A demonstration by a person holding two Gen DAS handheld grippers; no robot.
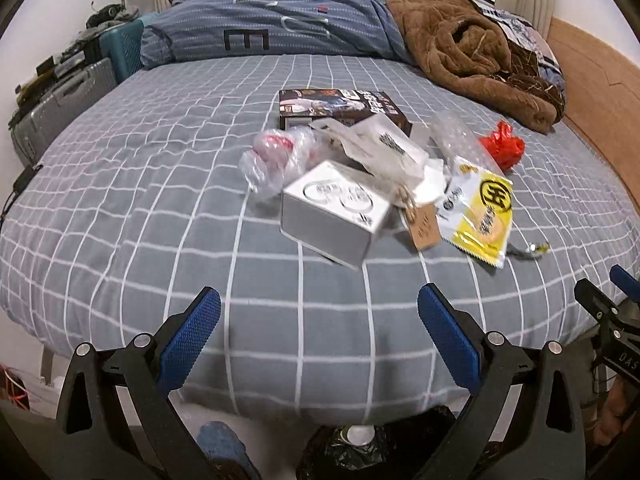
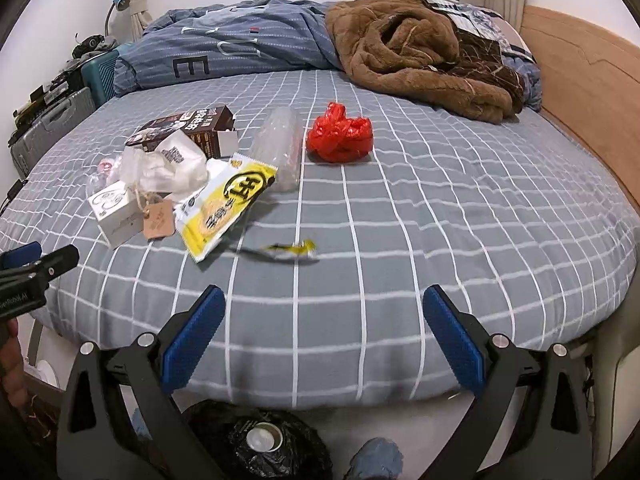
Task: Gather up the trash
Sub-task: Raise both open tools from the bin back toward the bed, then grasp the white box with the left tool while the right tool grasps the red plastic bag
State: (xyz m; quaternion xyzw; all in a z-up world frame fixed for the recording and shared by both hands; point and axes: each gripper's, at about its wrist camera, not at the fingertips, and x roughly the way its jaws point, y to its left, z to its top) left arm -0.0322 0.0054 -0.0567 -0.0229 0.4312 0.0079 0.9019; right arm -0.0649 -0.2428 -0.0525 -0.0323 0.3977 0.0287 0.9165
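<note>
Trash lies on the grey checked bed [image 1: 160, 208]: a white box [image 1: 336, 208], a dark carton [image 1: 340, 108], clear plastic wrap [image 1: 276, 156], a white bag [image 1: 384, 148], a yellow snack packet [image 1: 480, 212], a brown tag [image 1: 424, 228], a red plastic bag [image 1: 502, 148] and a small torn wrapper [image 2: 292, 250]. My left gripper [image 1: 320, 324] is open and empty, near the bed's front edge, short of the white box. My right gripper [image 2: 324, 324] is open and empty, short of the torn wrapper. A black bin bag [image 2: 260, 444] sits on the floor below both grippers.
A blue duvet [image 2: 224, 44] and a brown blanket [image 2: 416, 56] are heaped at the far side. A wooden headboard [image 2: 580, 72] runs along the right. Suitcases [image 1: 60, 108] and clutter stand at the left. A clear bottle [image 2: 280, 148] lies by the red bag.
</note>
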